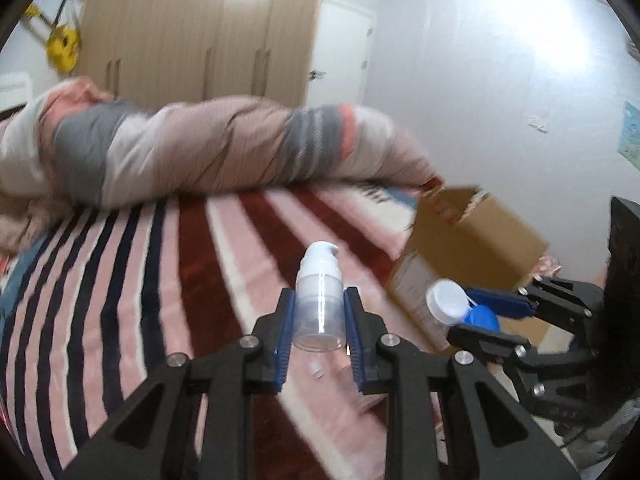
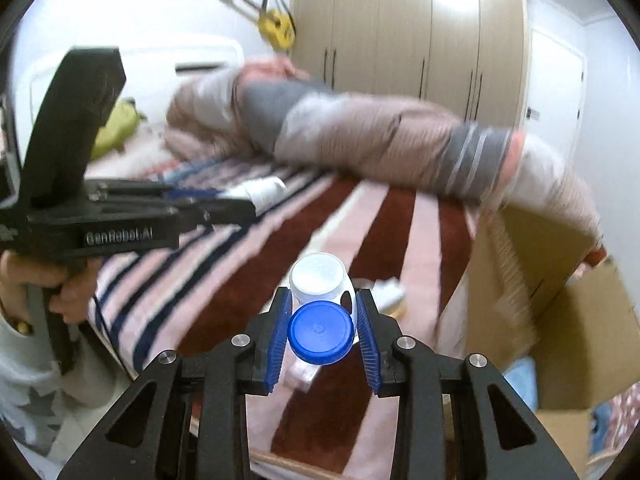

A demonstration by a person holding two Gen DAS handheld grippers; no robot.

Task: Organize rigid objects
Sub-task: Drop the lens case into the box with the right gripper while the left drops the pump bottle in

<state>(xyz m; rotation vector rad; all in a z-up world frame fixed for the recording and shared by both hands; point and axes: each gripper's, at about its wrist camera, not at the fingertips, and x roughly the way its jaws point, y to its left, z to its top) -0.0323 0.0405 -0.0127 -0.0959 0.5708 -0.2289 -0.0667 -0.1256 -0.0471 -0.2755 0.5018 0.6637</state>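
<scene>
left view, left gripper: jaws closed part-way, pads clamped on the clear body of a pump bottle; the white pump head points away from the camera.
left view, why: bottle is carried in the air above the bed, over the striped blanket toward its right edge, probably in transit to the box.
left view, box: open cardboard, beside the bed's right edge, flap up. Likely the drop target, but that is a guess.
left view, right gripper: seen side-on at right, near the box, gripping a white jar with a blue lid.
left view, leftovers: small white bits on the blanket under the jaws, too blurred to name.
right view, right gripper: jaws narrowed, pads tight on both sides of the jar; blue lid faces the camera, so the jar is held tipped over.
right view, jar position: airborne over the blanket, box to the right at the bed's edge.
right view, left gripper: at left, above the bed, clenched on the bottle, only its white end visible.
status: both loads lifted, neither boxed yet.
</scene>
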